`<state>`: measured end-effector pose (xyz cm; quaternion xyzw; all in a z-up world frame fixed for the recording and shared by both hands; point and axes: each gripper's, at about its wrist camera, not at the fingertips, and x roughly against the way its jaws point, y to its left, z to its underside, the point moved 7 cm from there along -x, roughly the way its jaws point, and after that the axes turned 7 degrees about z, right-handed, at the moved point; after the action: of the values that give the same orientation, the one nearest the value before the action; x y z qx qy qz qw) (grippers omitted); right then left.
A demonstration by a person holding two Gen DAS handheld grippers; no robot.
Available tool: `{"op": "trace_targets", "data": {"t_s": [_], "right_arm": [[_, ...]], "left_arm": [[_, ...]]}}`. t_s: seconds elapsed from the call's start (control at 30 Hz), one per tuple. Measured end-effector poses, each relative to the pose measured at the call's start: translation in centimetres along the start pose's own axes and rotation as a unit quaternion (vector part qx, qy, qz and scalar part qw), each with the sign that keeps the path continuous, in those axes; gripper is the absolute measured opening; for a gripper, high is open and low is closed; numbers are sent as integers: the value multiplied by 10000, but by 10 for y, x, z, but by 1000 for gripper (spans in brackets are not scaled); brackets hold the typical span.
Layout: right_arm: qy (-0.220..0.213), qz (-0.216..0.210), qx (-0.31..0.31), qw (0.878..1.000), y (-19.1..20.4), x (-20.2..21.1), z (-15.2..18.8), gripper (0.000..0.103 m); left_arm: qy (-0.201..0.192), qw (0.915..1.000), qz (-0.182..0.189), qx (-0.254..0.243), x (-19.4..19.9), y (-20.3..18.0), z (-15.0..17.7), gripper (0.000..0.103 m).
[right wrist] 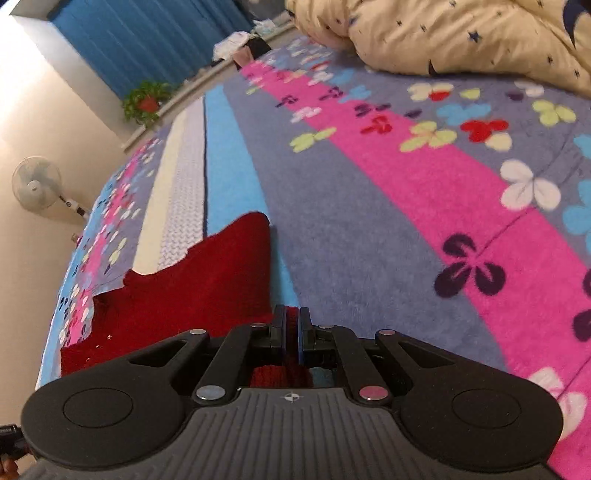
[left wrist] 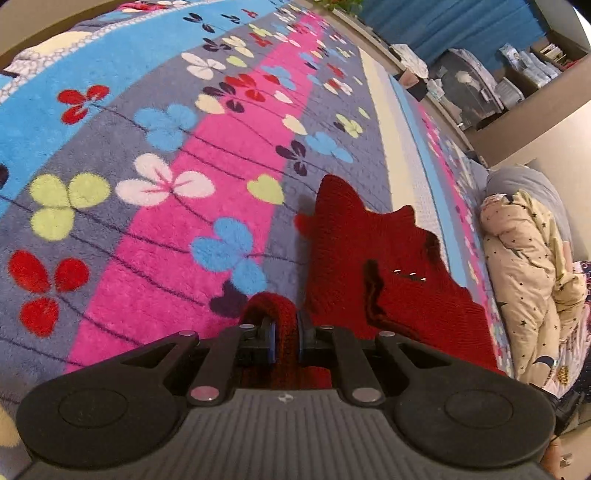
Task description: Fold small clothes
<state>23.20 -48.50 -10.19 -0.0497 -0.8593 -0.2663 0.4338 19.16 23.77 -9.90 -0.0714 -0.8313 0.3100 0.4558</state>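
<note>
A small red knitted garment (left wrist: 373,258) lies spread on a flowered fleece blanket (left wrist: 155,155), with small metal snaps showing near its middle. My left gripper (left wrist: 285,325) is shut on a bunched red edge of the garment at its near side. In the right wrist view the same red garment (right wrist: 207,280) lies to the left on the blanket (right wrist: 369,206). My right gripper (right wrist: 291,325) is shut on another red edge of it, close to the blanket.
A cream quilt with dark stars (left wrist: 524,266) is heaped at the bed's side, also in the right wrist view (right wrist: 461,33). Blue curtains (right wrist: 147,33), a potted plant (right wrist: 146,101), a standing fan (right wrist: 37,182) and cluttered shelves (left wrist: 517,74) stand beyond the bed.
</note>
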Motion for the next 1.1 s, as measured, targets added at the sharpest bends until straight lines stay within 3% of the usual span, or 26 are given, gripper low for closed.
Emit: {"op": "trace_targets", "data": {"t_s": [0.07,0.13,0.2,0.27,0.37,0.47,0.5,0.53,0.6,0.8,0.97,1.1], "right_arm": [[-196,-361,-557,9976,-6,3,-10,5],[-817,-744,-1486,9827,-24,21,-27,5],[-1399,-430,-2026,9683,-51,36,-37,6],[-1232,-276,-2256,9660,-69,34,-36,7],[-634,-187,-1597,9850,-64,21,-28,8],[-262,-105,-253,9993,-44,20,-12,8],[-174,-100,156,9997,-39,21,-6,16],[-57,-97,431,9990,-34,21,0,31],[144,-100,879,9960,-30,21,11,46],[161,-136,1583,9872,-13,23,26,46],[71,-132,1909,9815,15,15,28,46],[-68,79,1949,9808,29,-1,23,46]], "left_arm": [[-91,9994,268,177,5,-3,-5,17],[-351,9964,617,460,15,-2,-15,18],[-530,9936,776,634,24,1,-21,21],[-885,9940,407,493,42,8,-28,37],[-955,9942,316,374,58,16,-28,37],[-561,9984,6,-99,60,19,-15,45],[-409,9987,-130,-276,59,22,-11,48],[-218,9980,-322,-491,56,24,-2,51],[64,9928,-682,-987,51,23,12,51],[237,9836,-373,-1746,34,-9,29,59],[132,9792,-602,-1933,7,-27,24,59],[-78,9810,-524,-1868,-9,-40,11,59]]}}
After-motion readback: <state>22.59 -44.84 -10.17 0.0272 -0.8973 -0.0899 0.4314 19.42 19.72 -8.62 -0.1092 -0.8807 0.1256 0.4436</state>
